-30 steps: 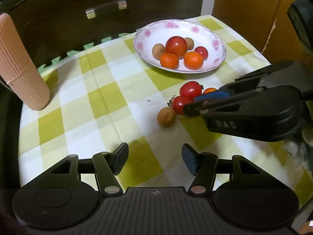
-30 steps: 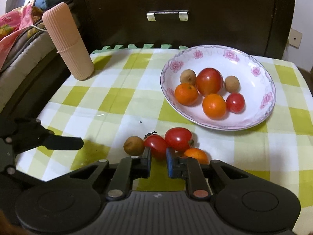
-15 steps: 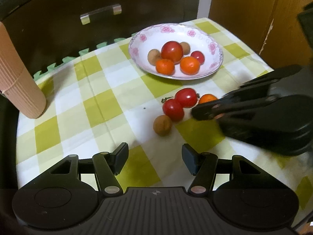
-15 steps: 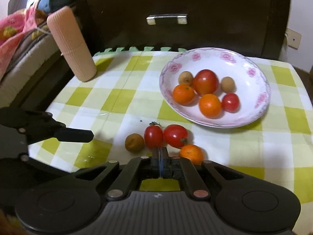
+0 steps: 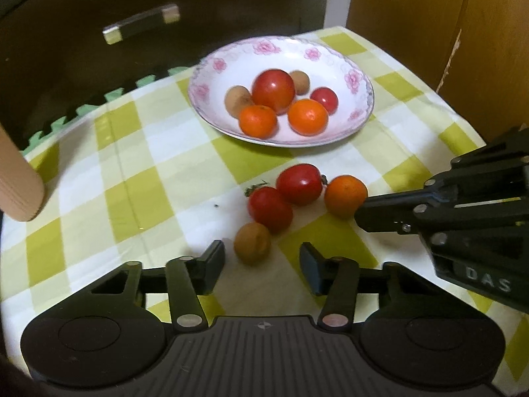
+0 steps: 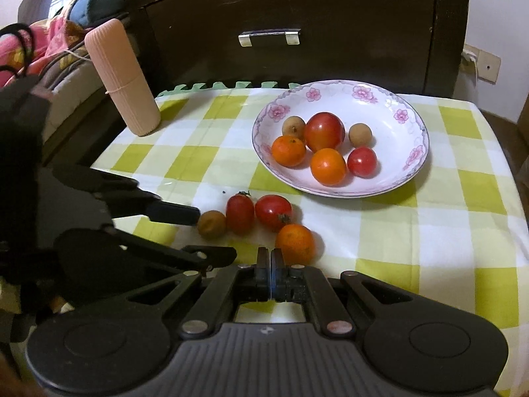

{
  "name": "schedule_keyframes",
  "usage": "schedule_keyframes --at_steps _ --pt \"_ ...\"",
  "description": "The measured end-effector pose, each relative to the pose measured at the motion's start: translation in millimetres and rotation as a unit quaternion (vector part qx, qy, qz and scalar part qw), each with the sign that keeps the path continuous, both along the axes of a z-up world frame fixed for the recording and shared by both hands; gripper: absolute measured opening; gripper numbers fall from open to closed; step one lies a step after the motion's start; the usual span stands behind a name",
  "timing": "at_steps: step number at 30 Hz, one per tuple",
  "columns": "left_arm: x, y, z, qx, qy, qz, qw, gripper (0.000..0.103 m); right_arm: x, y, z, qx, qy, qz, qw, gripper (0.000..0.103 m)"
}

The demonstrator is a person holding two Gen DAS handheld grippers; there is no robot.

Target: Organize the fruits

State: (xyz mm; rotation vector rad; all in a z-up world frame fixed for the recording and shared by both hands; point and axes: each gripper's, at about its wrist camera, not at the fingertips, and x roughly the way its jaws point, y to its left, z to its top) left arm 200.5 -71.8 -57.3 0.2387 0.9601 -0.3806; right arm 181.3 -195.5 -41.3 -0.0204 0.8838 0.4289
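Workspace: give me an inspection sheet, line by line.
Surface: table under a green-and-white checked cloth.
Job's things: flowered plate holds six fruits; four loose fruits lie on the cloth in front of it: brown fruit, two tomatoes, orange.
Clutter: ribbed pink cylinder leaning at the cloth's far left corner.
Grippers: left claw open, near the brown fruit; right claw shut, empty, beside the orange.
Cables: cord at a wall socket.
Surroundings: dark drawer front with metal handle; bedding at left.
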Motion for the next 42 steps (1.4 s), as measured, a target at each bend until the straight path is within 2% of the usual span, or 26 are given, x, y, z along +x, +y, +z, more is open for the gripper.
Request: schedule_keyframes --at_steps 2,6,7,11,17,20,21,23,32,36,42 --pt "-1 -2 -1 0.004 -0.007 0.0 1.0 0.052 -2 -3 -1 -0.003 -0.001 0.0 1.0 0.004" --pt "3 0 0 -0.003 -0.009 0.013 0.9999 0.034 -7 -8 -3 -0.007 -0.007 0.003 1.0 0.004" --pt "3 0 0 -0.004 -0.009 0.015 0.9998 0.033 -8 -8 -2 -0.009 -0.009 0.007 1.0 0.004" --pt "0 1 1 -0.003 -0.011 0.012 0.9999 0.032 -11 -3 -2 -0.018 -0.017 0.022 0.999 0.004" --pt "-4 4 1 -0.004 -0.007 0.011 0.9999 0.032 -7 -9 0 -0.033 -0.037 0.013 0.999 0.006" --pt "-4 5 1 -0.009 -0.004 0.012 0.9999 0.033 -2 -8 1 -0.043 -0.048 0.01 0.998 0.016" --pt "-4 5 1 -0.01 -0.004 0.012 0.9999 0.033 1 -6 -1 -0.047 -0.045 0.012 0.998 0.024" --pt "-3 6 0 -0.012 -0.001 0.014 0.9998 0.034 9 -2 -7 -0.058 -0.035 0.016 0.998 0.034" --pt "-5 5 -2 -0.011 -0.008 0.006 0.9999 0.04 24 5 -19 -0.06 -0.022 0.003 0.998 0.034" --pt "-5 4 -1 -0.009 -0.01 0.01 0.9999 0.033 20 6 -18 -0.064 -0.017 0.002 0.998 0.03" --pt "-6 3 2 0.001 -0.007 0.02 0.9998 0.033 17 1 -14 -0.055 -0.006 -0.008 0.998 0.029"
